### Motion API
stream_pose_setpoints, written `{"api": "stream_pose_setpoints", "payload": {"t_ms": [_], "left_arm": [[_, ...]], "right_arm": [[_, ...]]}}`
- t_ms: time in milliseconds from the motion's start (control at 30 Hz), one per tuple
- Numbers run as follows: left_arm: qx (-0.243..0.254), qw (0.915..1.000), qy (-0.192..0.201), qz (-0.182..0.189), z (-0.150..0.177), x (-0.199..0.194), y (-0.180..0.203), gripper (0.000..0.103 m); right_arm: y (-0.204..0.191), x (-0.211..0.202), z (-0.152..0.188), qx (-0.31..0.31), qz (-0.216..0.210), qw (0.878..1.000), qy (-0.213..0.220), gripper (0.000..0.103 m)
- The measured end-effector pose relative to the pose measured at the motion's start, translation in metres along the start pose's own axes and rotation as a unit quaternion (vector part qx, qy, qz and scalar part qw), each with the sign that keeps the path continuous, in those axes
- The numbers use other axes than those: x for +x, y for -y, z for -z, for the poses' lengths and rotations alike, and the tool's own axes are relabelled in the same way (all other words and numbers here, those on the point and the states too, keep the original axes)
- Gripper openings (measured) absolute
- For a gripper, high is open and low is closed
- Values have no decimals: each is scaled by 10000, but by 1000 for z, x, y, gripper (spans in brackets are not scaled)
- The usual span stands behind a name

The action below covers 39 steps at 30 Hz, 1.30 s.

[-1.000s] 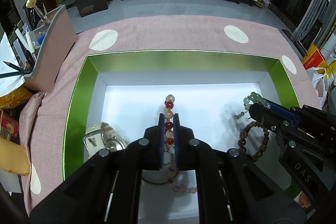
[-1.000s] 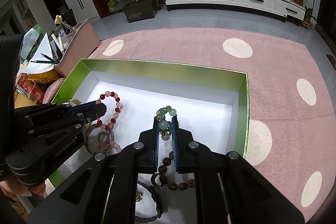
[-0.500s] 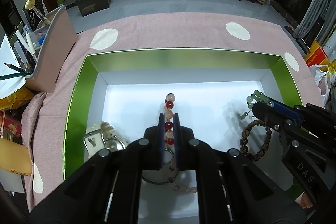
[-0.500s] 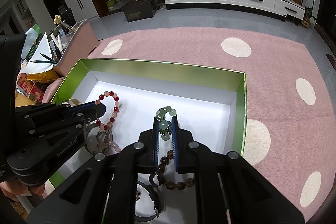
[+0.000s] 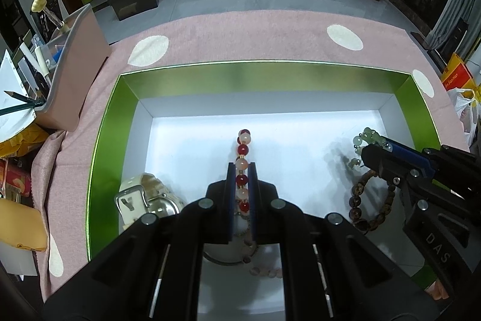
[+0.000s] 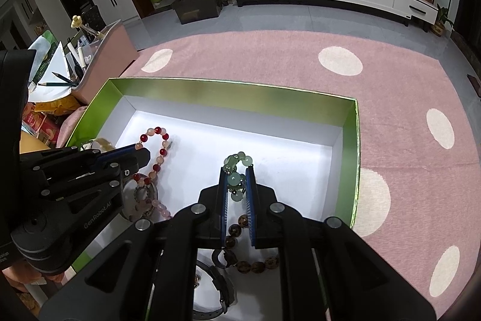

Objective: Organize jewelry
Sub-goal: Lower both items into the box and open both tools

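A green box with a white floor [image 5: 192,140] [image 6: 300,158] sits on the pink cloth. My left gripper [image 5: 242,167] is shut on a red and pink bead bracelet [image 5: 243,151], held above the box floor; the bracelet also shows in the right wrist view [image 6: 159,146]. My right gripper [image 6: 237,170] is shut on a pale green bead bracelet [image 6: 236,163], over the box's right half; it also shows in the left wrist view [image 5: 368,137]. A brown bead bracelet [image 5: 365,206] [image 6: 240,226] lies below the right gripper.
A cream-strapped watch [image 5: 141,194] lies at the box's left side. A pink bead strand [image 5: 264,271] and a ring-shaped piece lie at the box's near edge. A dark watch strap [image 6: 222,288] lies near the front. A pink organizer with pens [image 5: 75,59] stands left of the box.
Both grippers keep their hold. The box looks slightly lower and smaller in both views, so both bracelets have risen a little.
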<state>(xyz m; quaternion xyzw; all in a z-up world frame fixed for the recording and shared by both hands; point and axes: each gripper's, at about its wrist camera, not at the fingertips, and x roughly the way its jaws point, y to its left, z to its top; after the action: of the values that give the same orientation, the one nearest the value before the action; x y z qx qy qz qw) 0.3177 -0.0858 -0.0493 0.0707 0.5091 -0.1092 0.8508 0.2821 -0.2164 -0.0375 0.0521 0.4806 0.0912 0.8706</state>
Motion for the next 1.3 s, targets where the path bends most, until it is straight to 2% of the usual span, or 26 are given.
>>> {"api": "stream_pose_setpoints", "payload": {"t_ms": [1300], "left_arm": [[91, 9998, -132, -84, 4, -1, 9, 7]], "right_arm": [[0, 5, 1, -3, 77, 9999, -152, 11]]}}
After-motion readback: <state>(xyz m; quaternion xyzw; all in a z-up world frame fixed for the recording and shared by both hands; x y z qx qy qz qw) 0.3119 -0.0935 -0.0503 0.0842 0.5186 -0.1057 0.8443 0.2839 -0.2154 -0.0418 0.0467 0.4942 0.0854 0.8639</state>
